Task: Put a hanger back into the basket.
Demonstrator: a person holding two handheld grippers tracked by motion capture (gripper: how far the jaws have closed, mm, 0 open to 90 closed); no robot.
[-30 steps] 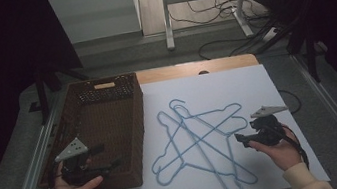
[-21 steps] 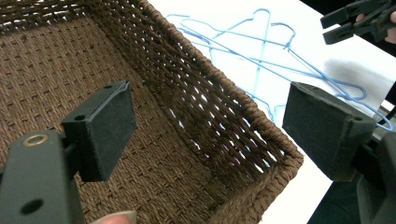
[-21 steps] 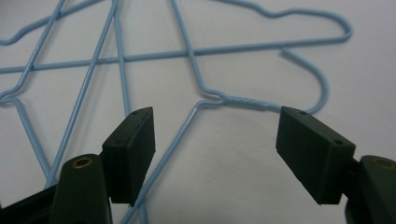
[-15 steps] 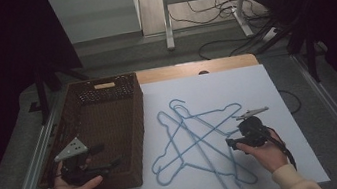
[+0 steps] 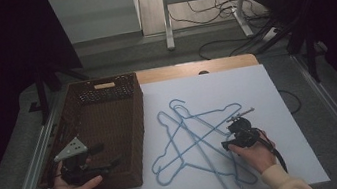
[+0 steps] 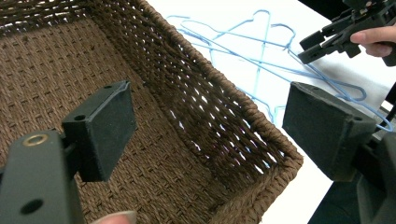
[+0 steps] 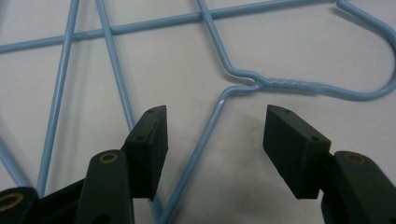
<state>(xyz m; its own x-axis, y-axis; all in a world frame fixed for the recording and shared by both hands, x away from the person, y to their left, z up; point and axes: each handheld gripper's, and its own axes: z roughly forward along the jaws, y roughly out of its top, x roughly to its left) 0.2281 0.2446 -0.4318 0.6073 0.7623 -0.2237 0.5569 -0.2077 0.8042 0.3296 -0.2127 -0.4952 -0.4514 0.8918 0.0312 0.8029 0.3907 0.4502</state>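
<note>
1. The right gripper [image 5: 229, 138] has slid in over the blue hangers [image 5: 198, 140] on the white table [image 5: 277, 88] since a second ago; its jaws have just been closing, one wire between them, not yet pinched.
2. The left gripper [image 5: 107, 156] hangs released, empty, over the basket [image 5: 105, 91]; likely destination.
</note>
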